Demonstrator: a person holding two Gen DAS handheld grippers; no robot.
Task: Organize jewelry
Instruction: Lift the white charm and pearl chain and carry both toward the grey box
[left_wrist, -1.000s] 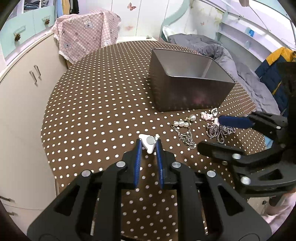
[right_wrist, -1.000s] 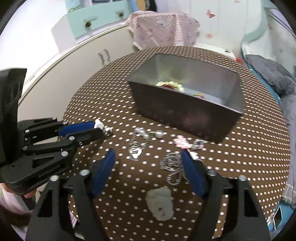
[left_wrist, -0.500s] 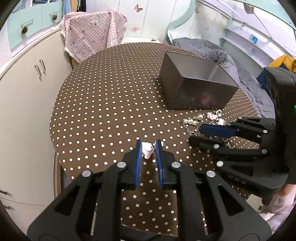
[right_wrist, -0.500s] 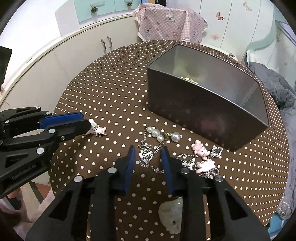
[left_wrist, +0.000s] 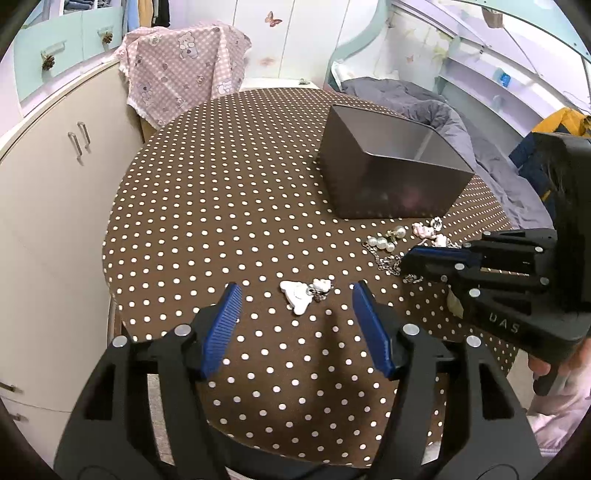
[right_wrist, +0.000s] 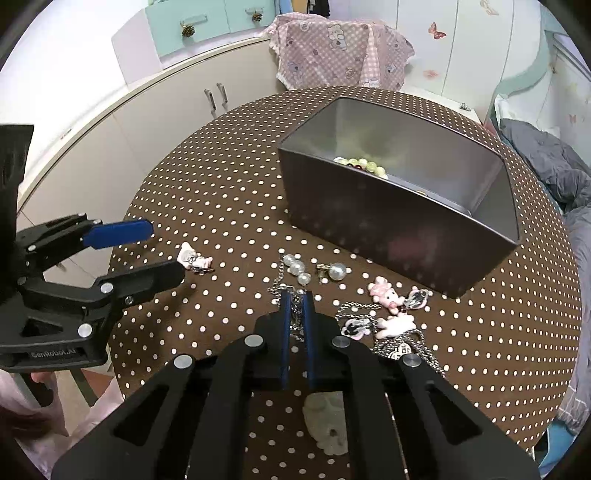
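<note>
Standing open on the dotted table (left_wrist: 207, 206), the grey box (right_wrist: 391, 229) already holds beads and waits for the rest. Left gripper (left_wrist: 295, 308), jaws just spread wide, has the white charm (left_wrist: 297, 295) lying loose between them, while right gripper (right_wrist: 296, 299), just closed, pinches the silver chain (right_wrist: 293, 317) near the box, presumably for lifting in.

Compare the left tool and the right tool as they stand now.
The left tool has just been opening and stands wide; the right tool has just been closing and is nearly shut. The left tool holds nothing: the white charm lies loose on the table between its fingers. The right tool pinches the silver chain. Both are black with blue pads and point down at the dotted tablecloth.
</note>
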